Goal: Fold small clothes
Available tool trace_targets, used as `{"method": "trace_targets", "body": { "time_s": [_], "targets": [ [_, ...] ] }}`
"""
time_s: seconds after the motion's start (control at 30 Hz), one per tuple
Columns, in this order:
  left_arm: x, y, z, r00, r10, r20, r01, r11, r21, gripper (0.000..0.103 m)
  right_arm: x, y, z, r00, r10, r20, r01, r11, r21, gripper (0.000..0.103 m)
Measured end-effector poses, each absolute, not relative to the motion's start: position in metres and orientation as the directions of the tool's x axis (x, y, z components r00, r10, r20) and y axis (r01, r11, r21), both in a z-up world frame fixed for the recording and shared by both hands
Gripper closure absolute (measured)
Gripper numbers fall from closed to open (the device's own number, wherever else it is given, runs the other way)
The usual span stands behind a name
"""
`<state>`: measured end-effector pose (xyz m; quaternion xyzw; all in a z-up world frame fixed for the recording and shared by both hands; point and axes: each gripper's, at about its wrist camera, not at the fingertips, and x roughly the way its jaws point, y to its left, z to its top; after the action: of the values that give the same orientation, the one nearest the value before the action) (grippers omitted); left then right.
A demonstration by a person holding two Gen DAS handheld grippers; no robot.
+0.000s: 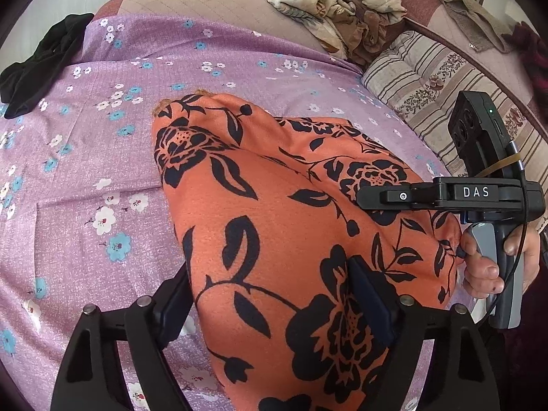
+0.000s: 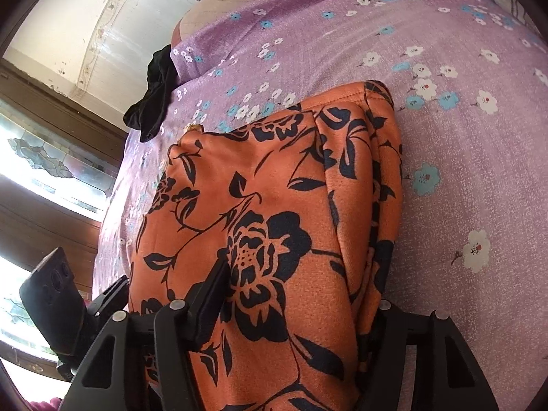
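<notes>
An orange garment with black flowers (image 1: 260, 212) lies partly folded on the purple floral bedsheet (image 1: 102, 157). Its near end drapes between the fingers of my left gripper (image 1: 274, 304), whose jaws stand wide apart around the cloth. In the right wrist view the same garment (image 2: 274, 205) fills the gap of my right gripper (image 2: 298, 294), whose jaws are also wide apart, with cloth over the right finger. The right gripper also shows in the left wrist view (image 1: 376, 198) at the garment's right side, held by a hand.
A black garment (image 1: 37, 65) lies at the bed's far left edge, also seen in the right wrist view (image 2: 154, 99). A crumpled beige floral cloth (image 1: 339, 3) and a striped cushion (image 1: 428, 92) lie at the back right. A window is left of the bed.
</notes>
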<state>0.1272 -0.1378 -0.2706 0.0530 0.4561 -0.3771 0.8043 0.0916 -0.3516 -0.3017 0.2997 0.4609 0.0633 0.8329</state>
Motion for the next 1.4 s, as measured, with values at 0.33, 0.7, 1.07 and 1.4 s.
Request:
{"method": "trace_targets", "body": {
  "time_s": [0.33,0.7,1.07,1.4],
  "targets": [
    [0.134,-0.141,-0.281,0.219,-0.562,-0.798,0.620,0.711,-0.331,0.009,0.091,-0.350,-0.304,0.571,0.368,-0.734,0.166,0.824,0.542,0.046],
    [0.120,-0.138,-0.264,0.305,-0.576,-0.758,0.666,0.698,-0.263,0.044,0.084,-0.331,-0.278,0.634,0.291,-0.717,0.109,0.884,0.455,0.060],
    [0.126,-0.102,-0.213,0.486,-0.573,-0.660,0.629,0.754,-0.192,0.048,0.089,-0.305,-0.205,0.770,0.264,-0.581,0.024,0.898,0.440,0.066],
    [0.143,-0.060,-0.204,0.585,-0.464,-0.665,0.532,0.839,-0.117,0.047,0.122,-0.263,-0.189,0.819,0.319,-0.478,-0.017,0.845,0.534,0.067]
  ]
}}
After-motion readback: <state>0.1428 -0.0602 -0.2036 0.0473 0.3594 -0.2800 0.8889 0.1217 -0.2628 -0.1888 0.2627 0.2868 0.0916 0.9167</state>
